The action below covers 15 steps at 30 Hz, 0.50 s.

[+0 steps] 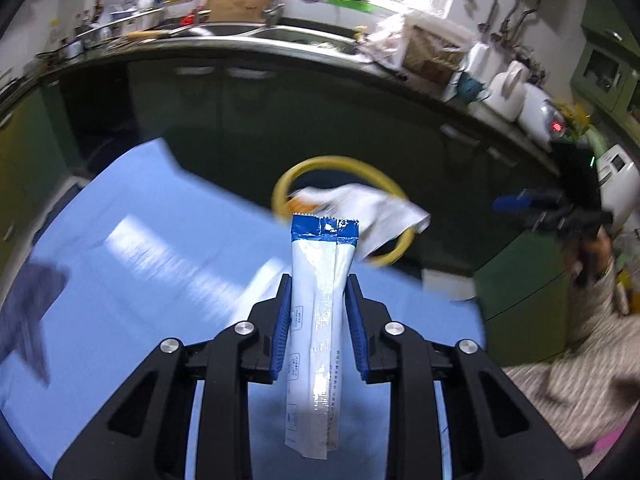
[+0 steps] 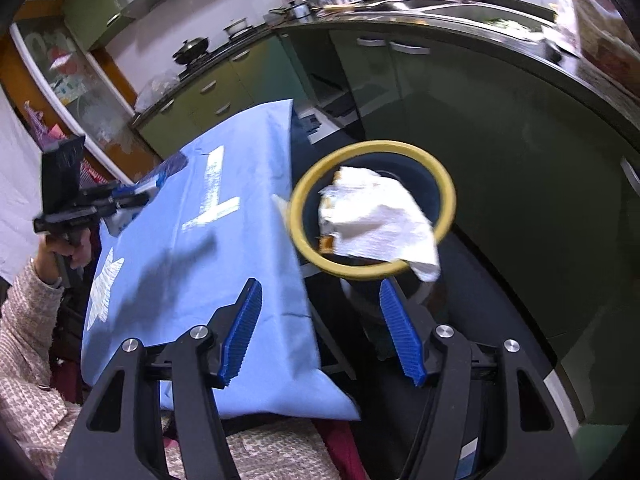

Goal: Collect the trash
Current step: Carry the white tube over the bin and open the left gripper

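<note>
White sachet (image 1: 320,312) sits clamped in your left hand-held gripper (image 1: 318,292); right hand-held gripper (image 2: 320,308) gapes empty. Carry it past the worktop (image 1: 160,248) edge to the yellow-rimmed bin (image 1: 396,252).

A long, narrow white sachet (image 1: 316,320) with a blue serrated top band and fine printing down its length is standing upright between the blue pads of the left gripper (image 1: 318,308), its blue end pointing toward twelve o'clock. Beyond it, at about one o'clock, a crumpled white paper towel (image 2: 380,220) with an orange-brown scrap at its near edge is lying across the mouth of a round bin (image 2: 446,200) with a yellow rim and dark interior, one corner drooping over the rim. The bin is sitting just beside the blue-covered bench (image 2: 192,248).
</note>
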Motion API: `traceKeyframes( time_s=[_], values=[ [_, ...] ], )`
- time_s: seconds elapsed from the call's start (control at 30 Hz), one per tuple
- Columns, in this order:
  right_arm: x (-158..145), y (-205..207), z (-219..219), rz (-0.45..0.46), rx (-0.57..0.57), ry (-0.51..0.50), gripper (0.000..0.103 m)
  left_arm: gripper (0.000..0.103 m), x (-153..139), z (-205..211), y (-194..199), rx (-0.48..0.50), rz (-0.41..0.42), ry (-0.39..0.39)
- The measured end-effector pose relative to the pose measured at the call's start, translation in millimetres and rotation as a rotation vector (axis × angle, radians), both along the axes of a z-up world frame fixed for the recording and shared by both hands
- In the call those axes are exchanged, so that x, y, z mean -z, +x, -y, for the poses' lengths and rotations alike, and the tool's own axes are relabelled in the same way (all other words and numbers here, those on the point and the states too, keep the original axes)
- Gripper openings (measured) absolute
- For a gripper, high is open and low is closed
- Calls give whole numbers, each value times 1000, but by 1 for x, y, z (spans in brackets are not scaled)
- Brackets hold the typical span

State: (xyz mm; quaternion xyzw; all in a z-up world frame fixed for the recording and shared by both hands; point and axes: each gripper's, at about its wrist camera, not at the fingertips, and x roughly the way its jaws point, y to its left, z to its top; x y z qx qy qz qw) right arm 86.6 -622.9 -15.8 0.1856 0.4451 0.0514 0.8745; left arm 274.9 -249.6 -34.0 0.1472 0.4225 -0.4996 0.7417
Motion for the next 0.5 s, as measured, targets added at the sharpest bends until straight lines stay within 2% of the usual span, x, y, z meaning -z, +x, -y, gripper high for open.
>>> traceKeyframes(
  time_s=[0.13,0.3,0.43,0.5],
  values=[
    [15,-20,27,-14,40,27,61,27,2,74,1,44,-34,-4],
    [33,-40,51,-42,77,49,61,28,42,170,9,69,-63,49],
    [46,-52,68,-58,108,75,62,29,77,217,21,26,-95,90],
    [51,-55,74,-64,124,84,62,39,89,228,26,1,-93,115]
  ],
)
